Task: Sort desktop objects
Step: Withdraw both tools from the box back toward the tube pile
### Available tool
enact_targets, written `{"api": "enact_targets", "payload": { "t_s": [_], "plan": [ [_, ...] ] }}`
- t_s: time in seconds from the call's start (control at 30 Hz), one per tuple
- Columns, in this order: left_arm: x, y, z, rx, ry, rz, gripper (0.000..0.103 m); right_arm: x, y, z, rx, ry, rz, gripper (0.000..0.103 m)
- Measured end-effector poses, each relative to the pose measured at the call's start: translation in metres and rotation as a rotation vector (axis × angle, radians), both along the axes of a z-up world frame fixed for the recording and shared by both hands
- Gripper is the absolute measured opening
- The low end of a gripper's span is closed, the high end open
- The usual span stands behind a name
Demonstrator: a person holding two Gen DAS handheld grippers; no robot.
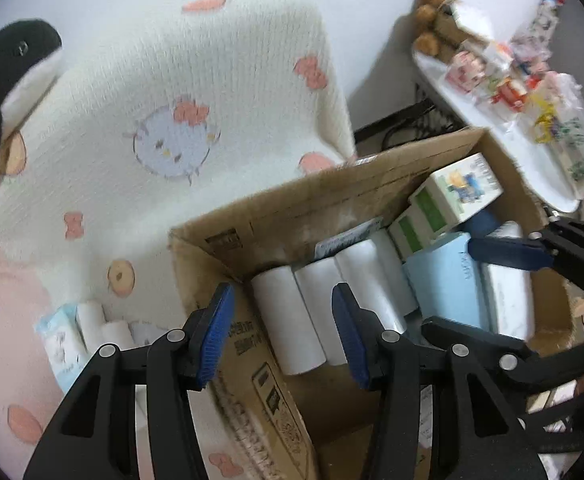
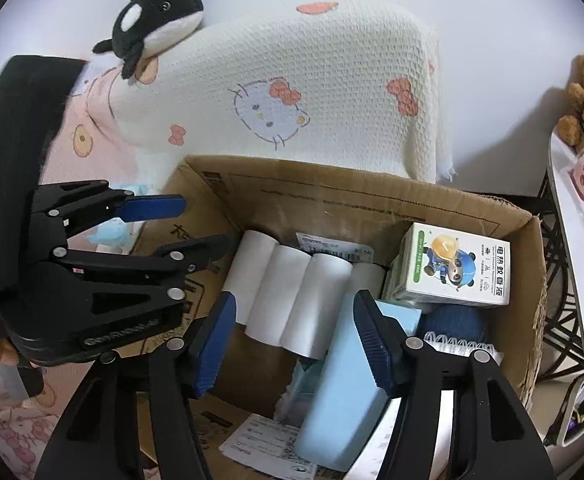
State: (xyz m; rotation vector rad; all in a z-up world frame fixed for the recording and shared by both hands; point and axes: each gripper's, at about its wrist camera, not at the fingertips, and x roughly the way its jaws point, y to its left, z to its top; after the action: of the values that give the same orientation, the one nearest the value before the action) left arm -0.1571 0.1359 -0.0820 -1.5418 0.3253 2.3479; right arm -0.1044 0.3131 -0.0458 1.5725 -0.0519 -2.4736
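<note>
Showing spiral notebook (image 2: 461, 347) only in right view, cardboard box (image 2: 371, 200)

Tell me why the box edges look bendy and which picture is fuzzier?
Both wrist views use a fisheye lens, so the cardboard box curves and the corners go dark. The left wrist view is fuzzier: the toys on the white table smear. The right wrist view is sharper; the mosquito liquid box print reads clearly.

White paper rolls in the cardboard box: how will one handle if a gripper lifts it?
A white paper roll is probably light and firm enough to pinch across. Its smooth round side may slip or roll once freed; for now its neighbours in the cardboard box wedge it.
</note>
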Motion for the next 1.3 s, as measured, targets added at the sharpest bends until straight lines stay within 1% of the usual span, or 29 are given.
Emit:
{"api": "enact_targets", "payload": {
  "t_s": [0.07, 0.13, 0.27, 0.33, 0.37, 0.4, 0.43, 0.47, 0.53, 0.57, 0.63, 0.7, 0.77, 0.87, 1.0, 1.13, 1.23, 1.3],
  "plan": [
    [0.007, -0.013, 0.009, 0.040, 0.067, -0.003, 0.055, 0.007, -0.007, 0.002, -0.006, 0.011, -0.007, 0.059],
    [0.013, -0.025, 0.016, 0.083, 0.112, -0.013, 0.055, 0.014, -0.018, 0.004, -0.014, 0.024, -0.004, 0.060],
    [0.028, -0.056, 0.026, 0.168, 0.183, 0.005, 0.055, 0.019, -0.038, 0.005, -0.009, 0.035, 0.006, 0.069],
    [0.036, -0.072, 0.031, 0.215, 0.219, 0.011, 0.055, 0.020, -0.049, 0.008, 0.001, 0.044, 0.014, 0.071],
    [0.041, -0.081, 0.034, 0.244, 0.242, 0.012, 0.055, 0.020, -0.055, 0.009, 0.005, 0.046, 0.020, 0.075],
    [0.046, -0.091, 0.038, 0.269, 0.271, 0.017, 0.055, 0.019, -0.061, 0.011, 0.006, 0.047, 0.027, 0.085],
    [0.050, -0.099, 0.042, 0.283, 0.297, 0.024, 0.056, 0.019, -0.067, 0.014, 0.002, 0.051, 0.032, 0.089],
    [0.055, -0.108, 0.047, 0.292, 0.332, 0.033, 0.057, 0.019, -0.072, 0.018, -0.004, 0.065, 0.038, 0.095],
    [0.064, -0.126, 0.057, 0.296, 0.402, 0.053, 0.062, 0.018, -0.082, 0.028, 0.000, 0.097, 0.044, 0.095],
    [0.069, -0.135, 0.062, 0.291, 0.436, 0.069, 0.062, 0.020, -0.086, 0.032, 0.008, 0.107, 0.044, 0.095],
    [0.078, -0.152, 0.069, 0.285, 0.484, 0.106, 0.062, 0.020, -0.098, 0.043, 0.028, 0.143, 0.050, 0.096],
    [0.088, -0.170, 0.076, 0.292, 0.520, 0.134, 0.062, 0.020, -0.110, 0.052, 0.032, 0.173, 0.055, 0.103],
    [0.100, -0.188, 0.082, 0.304, 0.551, 0.160, 0.063, 0.020, -0.122, 0.059, 0.018, 0.191, 0.074, 0.102],
    [0.116, -0.209, 0.087, 0.304, 0.582, 0.203, 0.064, 0.020, -0.141, 0.066, -0.003, 0.207, 0.111, 0.102],
    [0.125, -0.231, 0.093, 0.287, 0.592, 0.245, 0.065, 0.020, -0.168, 0.075, 0.019, 0.232, 0.152, 0.102],
    [0.133, -0.250, 0.099, 0.288, 0.604, 0.269, 0.069, 0.020, -0.191, 0.088, 0.021, 0.269, 0.180, 0.102],
    [0.136, -0.265, 0.093, 0.323, 0.577, 0.309, 0.070, 0.025, -0.204, 0.090, -0.015, 0.315, 0.184, 0.102],
    [0.138, -0.278, 0.080, 0.354, 0.546, 0.352, 0.070, 0.027, -0.211, 0.082, -0.053, 0.319, 0.189, 0.102]
  ]
}}
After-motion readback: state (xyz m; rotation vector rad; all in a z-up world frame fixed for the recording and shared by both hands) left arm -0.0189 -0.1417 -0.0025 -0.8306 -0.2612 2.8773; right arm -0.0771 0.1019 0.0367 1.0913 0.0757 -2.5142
